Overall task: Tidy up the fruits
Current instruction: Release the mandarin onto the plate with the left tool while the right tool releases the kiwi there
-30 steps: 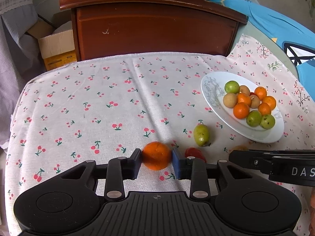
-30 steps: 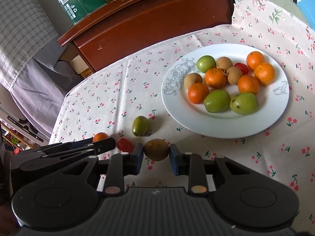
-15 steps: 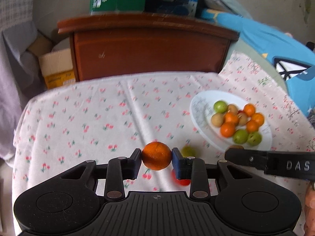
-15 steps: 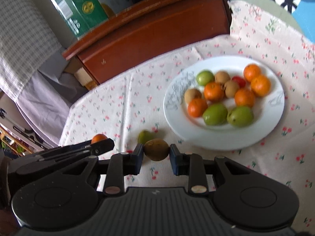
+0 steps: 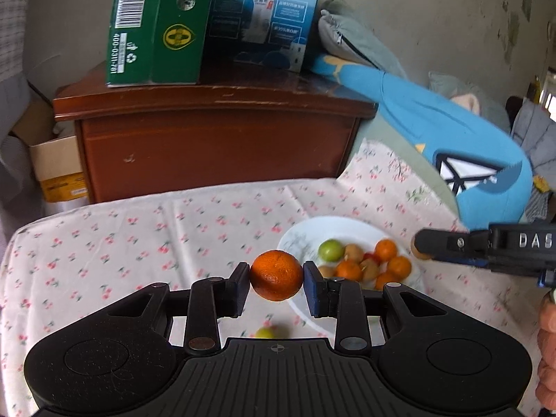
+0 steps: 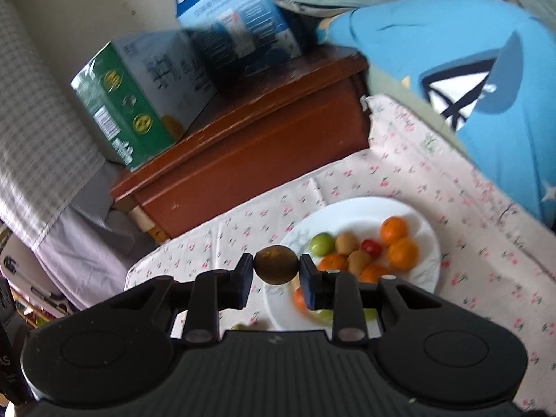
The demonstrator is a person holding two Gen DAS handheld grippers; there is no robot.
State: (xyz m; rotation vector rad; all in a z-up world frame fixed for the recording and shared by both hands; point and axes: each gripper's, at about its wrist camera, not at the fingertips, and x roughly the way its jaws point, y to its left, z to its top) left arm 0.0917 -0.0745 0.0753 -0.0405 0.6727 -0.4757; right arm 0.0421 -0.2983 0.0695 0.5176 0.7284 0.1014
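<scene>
My left gripper (image 5: 277, 283) is shut on an orange tangerine (image 5: 277, 274) and holds it well above the cherry-print cloth (image 5: 139, 243). My right gripper (image 6: 276, 272) is shut on a brown kiwi-like fruit (image 6: 276, 264), raised above the left rim of the white plate (image 6: 424, 229). The plate (image 5: 312, 232) holds several tangerines, green and brown fruits and a small red one. A green fruit (image 5: 267, 332) lies on the cloth below my left gripper and shows partly in the right wrist view (image 6: 243, 326). The right gripper (image 5: 486, 246) shows at the right of the left wrist view.
A dark wooden cabinet (image 5: 215, 139) stands behind the table with a green carton (image 5: 156, 27) and a blue carton (image 5: 264, 14) on top. A blue cushion (image 5: 451, 139) lies at the right. A cardboard box (image 5: 55, 170) sits on the left.
Both grippers have lifted their fruits up off the cloth. The views now sit higher and tilt up. The red fruit on the cloth has dropped out of sight.
</scene>
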